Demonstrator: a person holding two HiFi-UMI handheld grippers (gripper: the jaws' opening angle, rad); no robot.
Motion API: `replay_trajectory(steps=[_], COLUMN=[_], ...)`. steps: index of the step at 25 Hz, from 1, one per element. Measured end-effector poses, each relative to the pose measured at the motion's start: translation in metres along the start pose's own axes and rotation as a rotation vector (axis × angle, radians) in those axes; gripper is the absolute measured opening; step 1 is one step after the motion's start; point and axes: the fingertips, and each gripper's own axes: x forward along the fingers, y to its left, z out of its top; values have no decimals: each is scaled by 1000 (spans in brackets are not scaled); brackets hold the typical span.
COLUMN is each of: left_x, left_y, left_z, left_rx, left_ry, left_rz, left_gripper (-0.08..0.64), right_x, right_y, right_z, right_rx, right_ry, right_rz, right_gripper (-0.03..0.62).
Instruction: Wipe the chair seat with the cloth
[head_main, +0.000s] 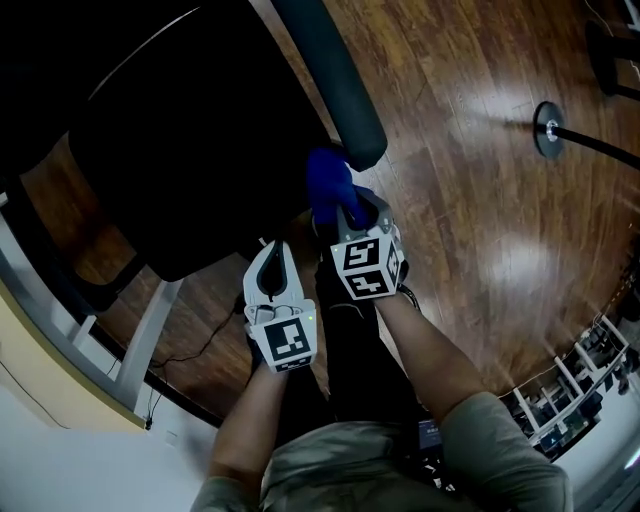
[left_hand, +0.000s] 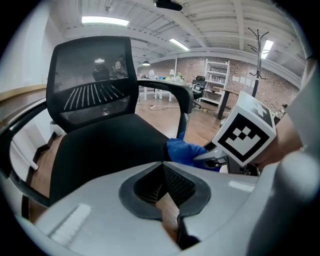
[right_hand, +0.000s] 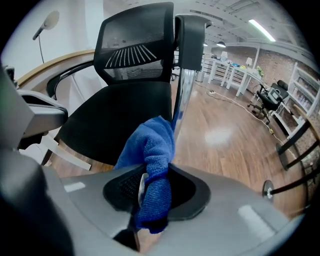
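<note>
Here, the cloth is a bright blue, nubbly microfibre rag, bunched into a thick fold. The right gripper has its jaws clamped on the fold, and a loose end sticks out beyond the tips. The cloth sits at the near side edge of the black chair seat, just under the padded armrest. Whether it presses on the seat cannot be told.

The left gripper hovers beside the right one, off the seat's edge, with its jaws closed together on nothing.

The seat is plain matte black, with a mesh backrest behind it. The chromed armrest post stands right next to the cloth and crowds that corner. Below lies a glossy wooden floor with a thin cable trailing across it. White shelving and a coat stand are well back against a brick wall.

No brand or readable lettering shows. The only markings are the black-and-white square patterns on each marker cube.
</note>
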Motion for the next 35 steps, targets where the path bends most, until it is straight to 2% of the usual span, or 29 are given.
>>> replay_trajectory(steps=[8,11,17,20,23,26,31,35], left_x=[-15,-39,-104,-136,-175,-217,-282,-332], left_y=[8,11,28,41,49,58,87,122], left_z=[20,39,86,103,113,121,124,115], left_rx=[-23,-46,-84,-136,-226,-288,-315,-327], left_ry=[-36,-41,-80,-110,-123,-142,-194,-242], left_rz=[89,115,182,232,278,306,356,400], left_gripper=[5,5,5,5,5,5,5,5], right_x=[-18,-50,-134,-172,-210,-250,-306,-333], right_y=[1,9,28,40,55,77,136,201], right_z=[10,22,64,90,104,117,154,176], right_rx=[-41,-65,-203,-268,-327,-385,-510,-595], right_ry=[-15,-19,-94,-154,-190,-218,-313,-377], right_rz=[57,95,155,189,230,267,329,396], right_gripper=[101,101,101,101,101,101,101,101])
